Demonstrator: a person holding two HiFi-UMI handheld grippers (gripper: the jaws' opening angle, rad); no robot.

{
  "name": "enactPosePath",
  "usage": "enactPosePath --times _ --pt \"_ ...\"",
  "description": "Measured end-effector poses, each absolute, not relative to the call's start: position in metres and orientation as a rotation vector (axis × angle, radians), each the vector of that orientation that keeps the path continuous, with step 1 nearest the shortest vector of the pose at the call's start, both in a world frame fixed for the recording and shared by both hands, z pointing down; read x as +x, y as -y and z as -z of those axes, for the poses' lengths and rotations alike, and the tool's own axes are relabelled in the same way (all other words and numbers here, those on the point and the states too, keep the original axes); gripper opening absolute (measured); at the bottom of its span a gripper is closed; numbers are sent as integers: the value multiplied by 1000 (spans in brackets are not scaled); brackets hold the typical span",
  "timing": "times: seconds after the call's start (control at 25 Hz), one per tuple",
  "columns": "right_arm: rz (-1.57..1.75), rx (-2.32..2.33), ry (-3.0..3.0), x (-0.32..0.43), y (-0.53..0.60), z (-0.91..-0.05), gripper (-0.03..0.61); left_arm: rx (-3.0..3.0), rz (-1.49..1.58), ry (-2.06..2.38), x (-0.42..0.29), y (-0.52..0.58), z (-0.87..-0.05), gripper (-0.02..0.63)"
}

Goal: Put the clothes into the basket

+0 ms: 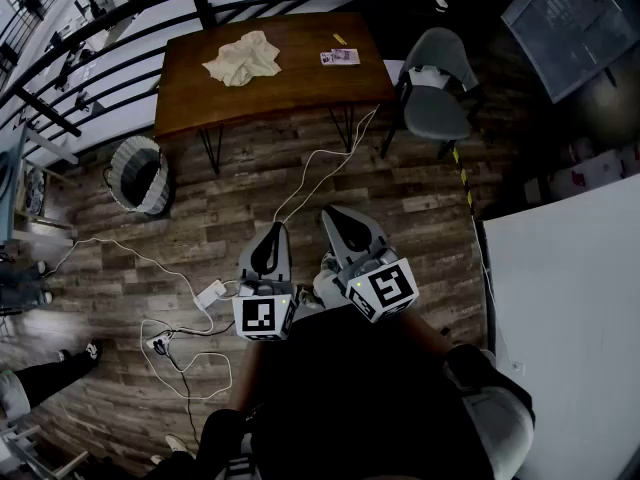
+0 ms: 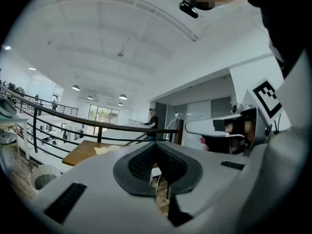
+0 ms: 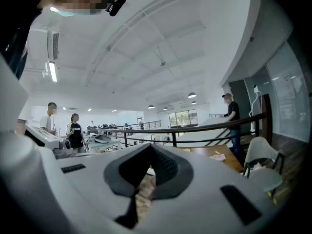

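Approaching stage, I judge: nothing picked yet | left gripper [image 1: 272, 233], right gripper [image 1: 340, 218]: jaws closed, empty, well short of table [image 1: 300, 93] | cream garment [image 1: 243, 59]: tabletop's left half, near far edge | basket [image 1: 140, 142]: floor, off near-left corner | next, I reckon: step closer, open one jaw pair.

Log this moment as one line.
left gripper: shut, empty | right gripper: shut, empty | cloth: on table | basket: on floor

Cream clothes [image 1: 243, 58], brown table [image 1: 300, 83], pale grey basket [image 1: 157, 196]
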State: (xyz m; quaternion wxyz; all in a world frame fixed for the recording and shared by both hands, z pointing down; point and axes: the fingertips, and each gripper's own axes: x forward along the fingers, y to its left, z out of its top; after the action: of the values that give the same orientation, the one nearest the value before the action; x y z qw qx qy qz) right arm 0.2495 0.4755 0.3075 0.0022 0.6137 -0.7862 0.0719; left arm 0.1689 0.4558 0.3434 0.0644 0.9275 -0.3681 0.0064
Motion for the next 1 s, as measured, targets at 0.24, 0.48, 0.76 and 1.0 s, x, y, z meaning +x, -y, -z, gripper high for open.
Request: enactPosePath --times 0.24,0.48,0.76,1.0 --pt "-179 1920 2488 233 -490 -300 9 2843 12 1096 162 -481 -332 12" --pt "-172 1877 2514 228 -490 -299 9 2772 -6 1176 148 -477 -336 12" --pt "-215 1840 2555 246 -487 -306 9 2784 -26 1218 166 -473 -338 12" --pt "-232 1793 2634 272 -472 -294 9 2769 32 1234 193 -465 -323 12"
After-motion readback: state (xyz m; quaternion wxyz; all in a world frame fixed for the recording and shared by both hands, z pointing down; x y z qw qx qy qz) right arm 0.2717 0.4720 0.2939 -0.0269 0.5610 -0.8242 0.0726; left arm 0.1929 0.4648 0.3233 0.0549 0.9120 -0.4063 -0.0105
